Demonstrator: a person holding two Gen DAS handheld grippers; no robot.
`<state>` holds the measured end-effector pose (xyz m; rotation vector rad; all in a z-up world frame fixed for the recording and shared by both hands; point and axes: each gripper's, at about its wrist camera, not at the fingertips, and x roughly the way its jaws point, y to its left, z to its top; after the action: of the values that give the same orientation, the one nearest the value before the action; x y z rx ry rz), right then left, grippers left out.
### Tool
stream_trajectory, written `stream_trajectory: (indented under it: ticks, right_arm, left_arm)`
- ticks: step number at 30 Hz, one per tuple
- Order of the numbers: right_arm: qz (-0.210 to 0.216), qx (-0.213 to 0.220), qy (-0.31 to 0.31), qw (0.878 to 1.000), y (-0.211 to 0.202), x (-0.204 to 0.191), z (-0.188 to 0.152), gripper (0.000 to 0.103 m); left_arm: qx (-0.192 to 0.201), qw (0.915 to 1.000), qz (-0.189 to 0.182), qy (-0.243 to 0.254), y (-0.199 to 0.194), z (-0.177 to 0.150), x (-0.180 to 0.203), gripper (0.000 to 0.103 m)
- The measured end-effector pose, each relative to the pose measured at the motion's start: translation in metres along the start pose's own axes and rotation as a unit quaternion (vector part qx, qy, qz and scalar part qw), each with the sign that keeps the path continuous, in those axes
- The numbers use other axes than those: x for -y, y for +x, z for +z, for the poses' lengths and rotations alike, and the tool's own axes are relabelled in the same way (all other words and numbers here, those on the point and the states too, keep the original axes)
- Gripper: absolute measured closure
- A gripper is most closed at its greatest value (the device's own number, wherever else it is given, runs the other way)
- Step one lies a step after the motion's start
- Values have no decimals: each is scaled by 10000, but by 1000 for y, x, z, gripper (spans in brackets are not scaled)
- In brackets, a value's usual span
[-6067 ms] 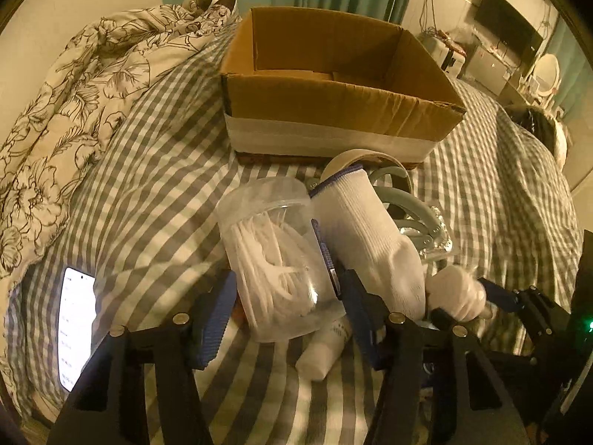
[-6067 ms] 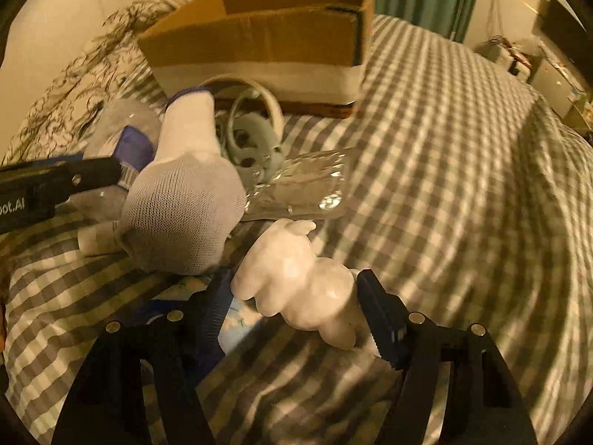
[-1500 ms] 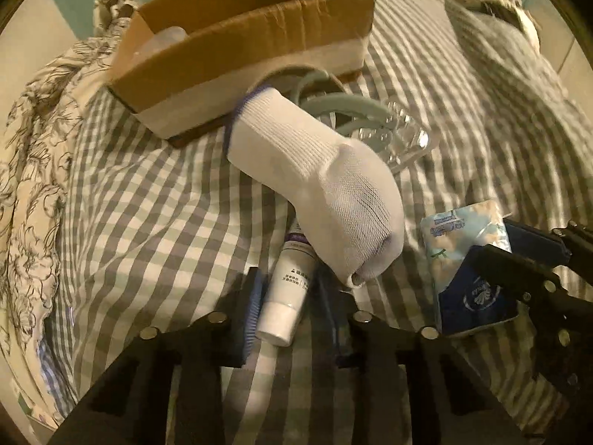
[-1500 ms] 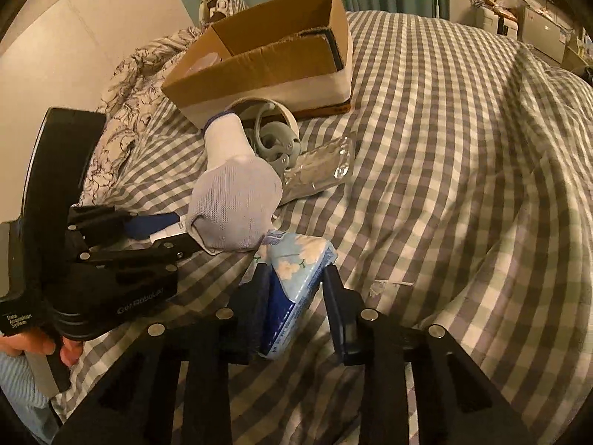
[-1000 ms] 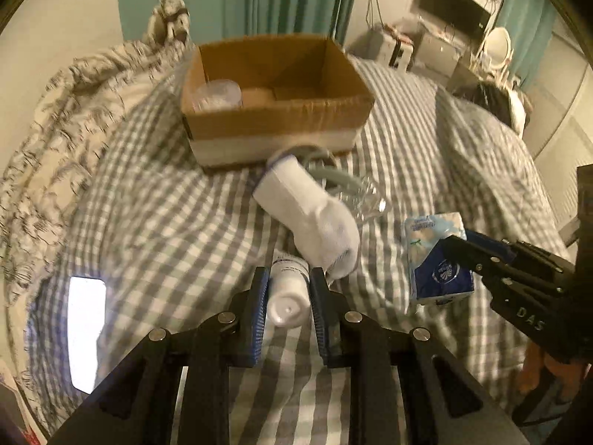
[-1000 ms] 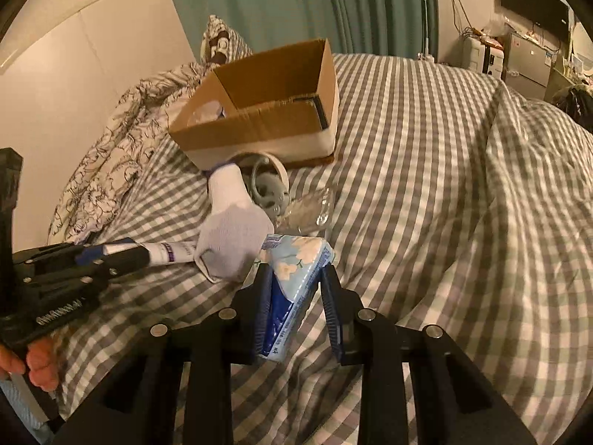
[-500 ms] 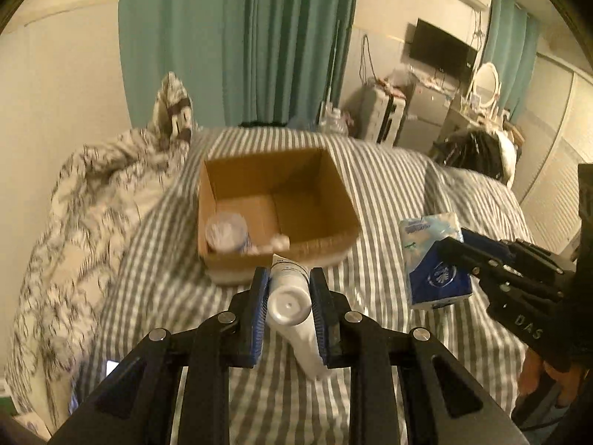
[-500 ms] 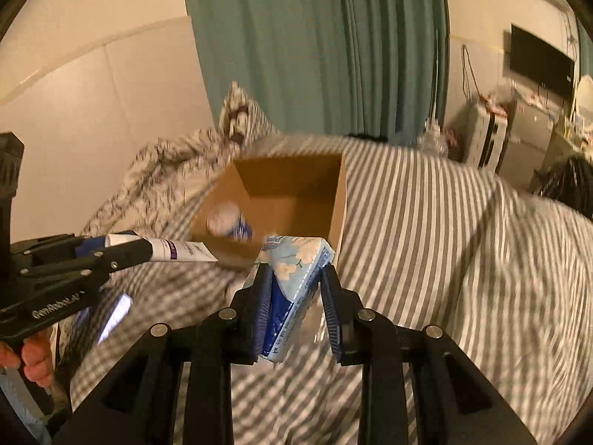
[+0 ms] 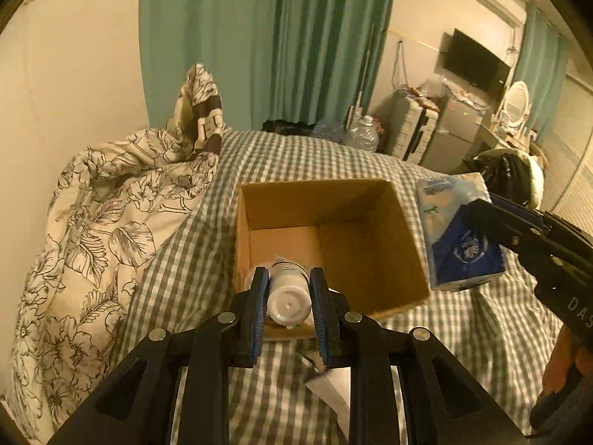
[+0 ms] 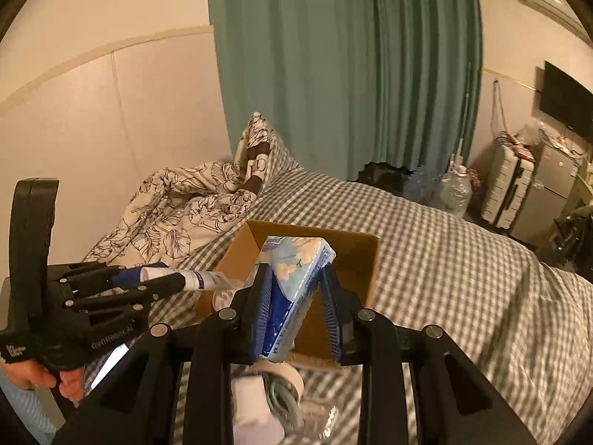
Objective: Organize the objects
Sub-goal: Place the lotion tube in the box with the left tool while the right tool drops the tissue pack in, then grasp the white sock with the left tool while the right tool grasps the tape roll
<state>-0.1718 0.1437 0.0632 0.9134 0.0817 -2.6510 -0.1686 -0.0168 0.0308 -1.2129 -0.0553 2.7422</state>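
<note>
Left gripper (image 9: 288,298) clamps a smooth white plastic tube (image 9: 289,296), cap toward camera, held over the near-left corner of an open brown cardboard box (image 9: 370,237) sitting on a grey-white gingham bedsheet (image 9: 463,326). Right gripper (image 10: 296,304) squeezes a soft blue floral tissue pack (image 10: 292,278) above the box's near edge. Crumpled floral duvet (image 9: 111,222) left of box; white ribbed sock (image 10: 252,411) below.
</note>
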Motion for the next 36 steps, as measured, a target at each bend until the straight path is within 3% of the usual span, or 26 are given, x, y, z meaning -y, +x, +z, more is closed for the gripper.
stream_trajectory:
  ticks: [6, 11, 14, 16, 17, 24, 30, 36]
  right_arm:
    - [181, -183, 136, 9996, 59, 15, -9, 76]
    - [209, -210, 335, 9990, 75, 36, -21, 72]
    - [209, -71, 502, 9985, 67, 46, -22, 50]
    - [118, -10, 574, 9983, 58, 52, -22, 47]
    - [58, -1, 577, 9983, 52, 53, -22, 47]
    - [-541, -15, 452, 9975, -7, 59, -32, 39]
    - [-837, 66, 377, 9958, -59, 56, -51, 29]
    - [-1032, -119, 404, 9938, -69, 55, -93, 24]
  left_arm:
    - [-208, 9998, 31, 61, 44, 3, 7, 81]
    - [-262, 9995, 43, 163, 66, 8, 18, 79]
    - [-372, 9991, 55, 173, 71, 8, 22, 69]
    - [-376, 9991, 149, 144, 66, 6, 22, 35]
    - [-332, 9992, 197, 112, 62, 4, 21, 32]
    - [-260, 9991, 305, -130, 20, -15, 18, 23]
    - [-117, 9986, 441, -253, -11, -51, 27, 12]
    - [-349, 9978, 438, -366, -2, -98, 43, 10]
